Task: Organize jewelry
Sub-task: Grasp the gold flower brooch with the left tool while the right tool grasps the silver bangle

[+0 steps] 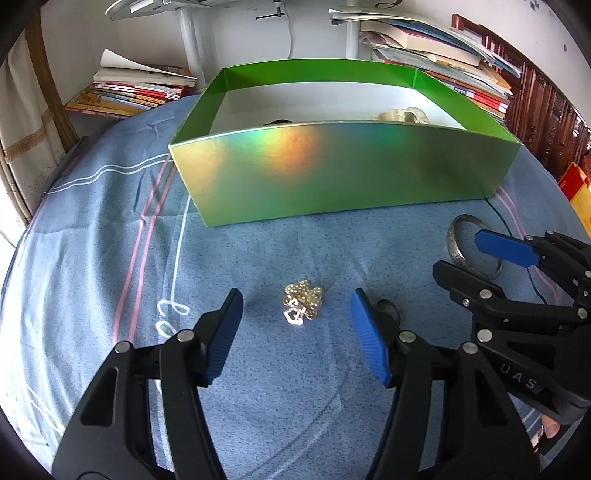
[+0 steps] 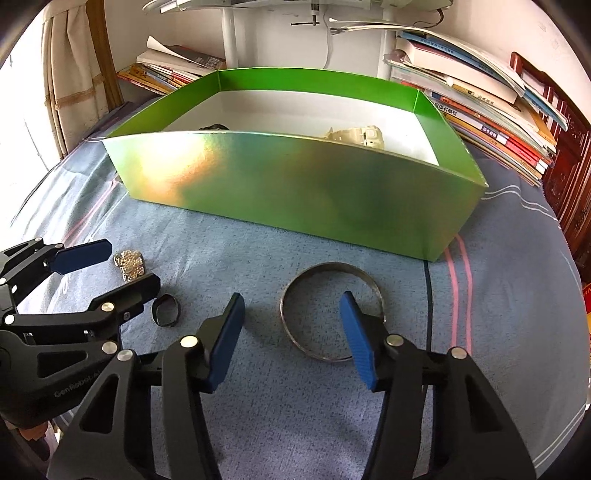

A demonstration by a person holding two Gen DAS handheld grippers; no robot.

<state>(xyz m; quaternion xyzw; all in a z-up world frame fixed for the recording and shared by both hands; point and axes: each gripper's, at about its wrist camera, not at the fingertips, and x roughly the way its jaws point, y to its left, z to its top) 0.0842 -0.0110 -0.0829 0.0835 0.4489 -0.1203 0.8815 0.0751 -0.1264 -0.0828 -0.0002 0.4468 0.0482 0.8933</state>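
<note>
A gold beaded brooch [image 1: 303, 304] lies on the blue cloth, just ahead of and between the fingers of my open left gripper [image 1: 297, 312]. It also shows in the right wrist view [image 2: 129, 265]. A silver bangle [image 2: 330, 312] lies flat; my open right gripper [image 2: 291, 314] straddles its left rim, with its right finger inside the ring. The bangle [image 1: 456, 247] shows in the left wrist view too. A small dark ring [image 2: 166, 309] lies between the grippers. The green box [image 1: 332, 173] stands behind, holding a cream piece [image 2: 354, 136] and a dark item [image 2: 213, 127].
Stacks of books [image 1: 129, 94] sit behind the box at the left and more books [image 2: 491, 110] at the right. A white stand pole [image 2: 229, 33] rises behind the box. Dark wooden furniture [image 2: 569, 155] stands at the far right.
</note>
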